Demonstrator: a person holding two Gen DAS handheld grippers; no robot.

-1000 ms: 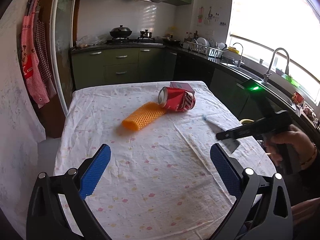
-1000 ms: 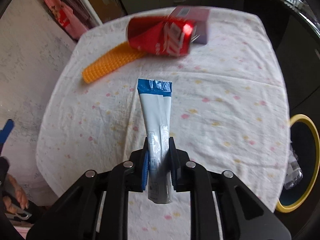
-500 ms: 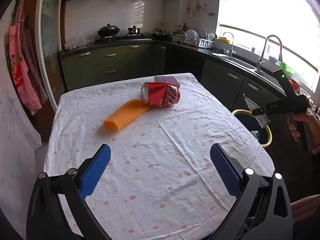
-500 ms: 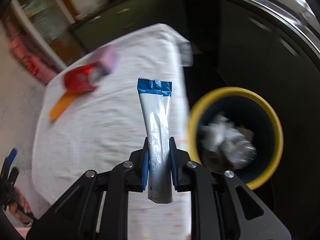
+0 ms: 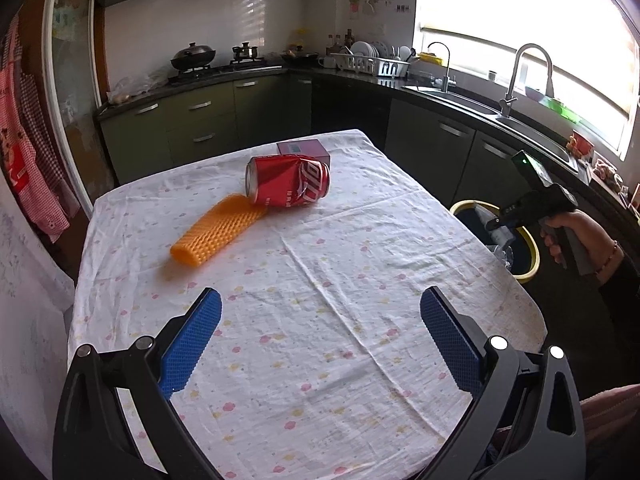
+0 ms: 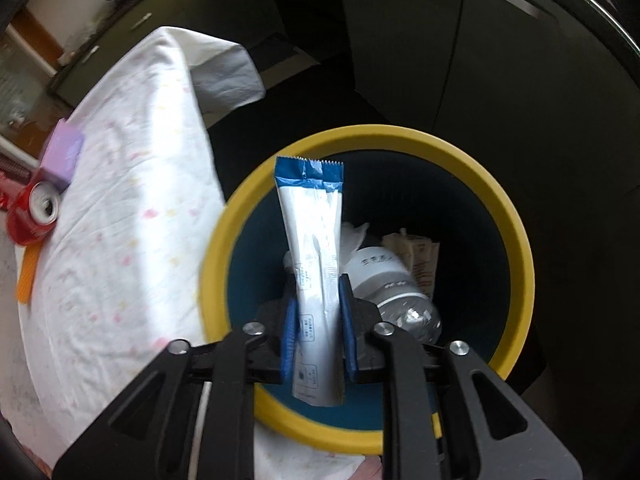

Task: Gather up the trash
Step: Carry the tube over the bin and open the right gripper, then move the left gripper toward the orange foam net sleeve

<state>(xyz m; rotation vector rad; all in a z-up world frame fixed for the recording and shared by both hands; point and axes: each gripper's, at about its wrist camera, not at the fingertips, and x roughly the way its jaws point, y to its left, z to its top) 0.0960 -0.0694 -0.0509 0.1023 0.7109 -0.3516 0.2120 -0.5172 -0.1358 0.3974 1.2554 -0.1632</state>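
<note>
My right gripper (image 6: 316, 332) is shut on a white and blue wrapper (image 6: 314, 240) and holds it over the open mouth of a yellow-rimmed bin (image 6: 516, 240) beside the table. The bin holds a plastic bottle (image 6: 396, 292) and crumpled paper. My left gripper (image 5: 320, 344) is open and empty above the near end of the table (image 5: 320, 280). Farther on the cloth lie a dented red can (image 5: 288, 180), an orange foam net (image 5: 216, 232) and a purple box (image 5: 304, 148). In the left wrist view, the right gripper (image 5: 496, 222) is over the bin (image 5: 528, 256).
Dark green kitchen cabinets (image 5: 208, 120) run behind the table and along the right under a sink (image 5: 520, 76). Red aprons (image 5: 28, 152) hang at the left. The bin stands on the dark floor between the table's right edge and the cabinets.
My right gripper has carried the wrapper from above the table rightward to over the bin. My left gripper has stayed open and shifted a little.
</note>
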